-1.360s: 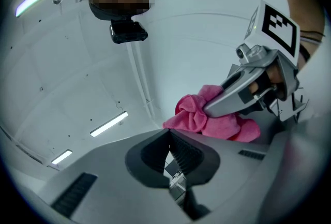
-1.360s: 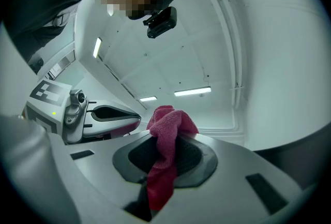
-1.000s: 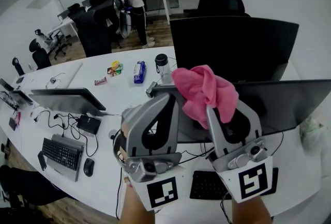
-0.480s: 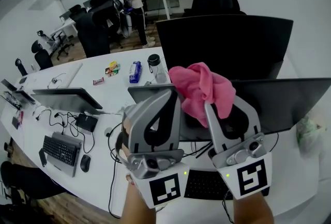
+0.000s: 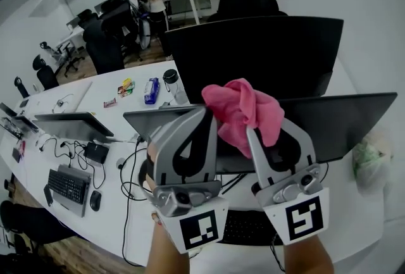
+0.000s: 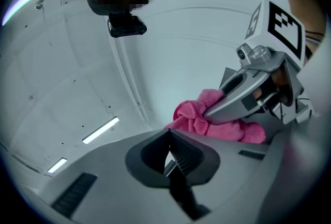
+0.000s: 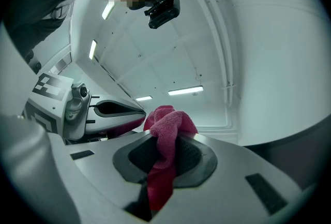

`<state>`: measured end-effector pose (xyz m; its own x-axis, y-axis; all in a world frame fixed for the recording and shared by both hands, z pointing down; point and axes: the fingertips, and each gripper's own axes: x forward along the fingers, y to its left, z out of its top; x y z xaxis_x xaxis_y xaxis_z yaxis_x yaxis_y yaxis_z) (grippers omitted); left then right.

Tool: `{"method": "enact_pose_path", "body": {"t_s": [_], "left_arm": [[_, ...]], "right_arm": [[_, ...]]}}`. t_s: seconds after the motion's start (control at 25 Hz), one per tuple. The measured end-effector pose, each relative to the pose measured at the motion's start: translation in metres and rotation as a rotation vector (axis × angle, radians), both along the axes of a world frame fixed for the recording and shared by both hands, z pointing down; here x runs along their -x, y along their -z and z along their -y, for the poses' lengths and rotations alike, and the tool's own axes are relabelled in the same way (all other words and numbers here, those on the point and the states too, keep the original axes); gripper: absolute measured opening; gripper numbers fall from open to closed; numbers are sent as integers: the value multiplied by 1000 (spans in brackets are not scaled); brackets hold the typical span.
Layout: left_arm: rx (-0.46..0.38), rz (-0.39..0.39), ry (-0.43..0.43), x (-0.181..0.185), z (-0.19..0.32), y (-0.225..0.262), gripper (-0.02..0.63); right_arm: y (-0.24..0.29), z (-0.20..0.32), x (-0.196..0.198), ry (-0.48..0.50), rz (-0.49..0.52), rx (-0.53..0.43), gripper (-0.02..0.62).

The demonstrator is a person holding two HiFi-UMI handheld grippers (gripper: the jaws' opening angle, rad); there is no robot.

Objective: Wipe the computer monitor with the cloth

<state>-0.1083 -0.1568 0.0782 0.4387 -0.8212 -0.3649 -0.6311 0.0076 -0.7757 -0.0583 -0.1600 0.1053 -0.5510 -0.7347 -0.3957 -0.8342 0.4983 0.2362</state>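
Pinching the pink cloth (image 5: 243,108) (image 7: 168,127) tight in the right gripper (image 5: 266,133) (image 7: 163,158), up in front of the black computer monitor (image 5: 342,121) standing on the white counter (image 5: 95,102). Holding the left gripper (image 5: 204,118) (image 6: 173,158) just beside it, jaws pressed together on nothing.

Pink cloth (image 5: 243,111) at centre; black monitor (image 5: 253,54) above; grey left gripper (image 5: 201,119) and right gripper (image 5: 269,130), black-and-white square markers, lower frame; white desk (image 5: 95,99) left.
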Motion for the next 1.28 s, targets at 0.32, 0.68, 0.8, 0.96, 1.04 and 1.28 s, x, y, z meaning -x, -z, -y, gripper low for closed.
{"method": "enact_pose_path", "body": {"t_s": [0.32, 0.68, 0.8, 0.96, 1.04, 1.28], "left_arm": [[-1, 12, -23, -48, -1, -1, 3], [-4, 19, -47, -107, -3, -3, 3], [-1, 21, -53, -127, -5, -5, 3], [0, 23, -62, -150, -6, -5, 3], [-4, 26, -65, -161, -7, -4, 3], [-11, 55, -67, -194, -8, -4, 3]], "right_arm": [[-3, 0, -48, -33, 6, 2, 63], [-6, -1, -105, -59, -2, 1, 63], [-8, -1, -126, -69, -2, 7, 63], [-9, -1, -149, -81, 1, 8, 63], [-9, -1, -159, -87, 0, 7, 63], [-9, -1, -191, -97, 11, 7, 63]]}}
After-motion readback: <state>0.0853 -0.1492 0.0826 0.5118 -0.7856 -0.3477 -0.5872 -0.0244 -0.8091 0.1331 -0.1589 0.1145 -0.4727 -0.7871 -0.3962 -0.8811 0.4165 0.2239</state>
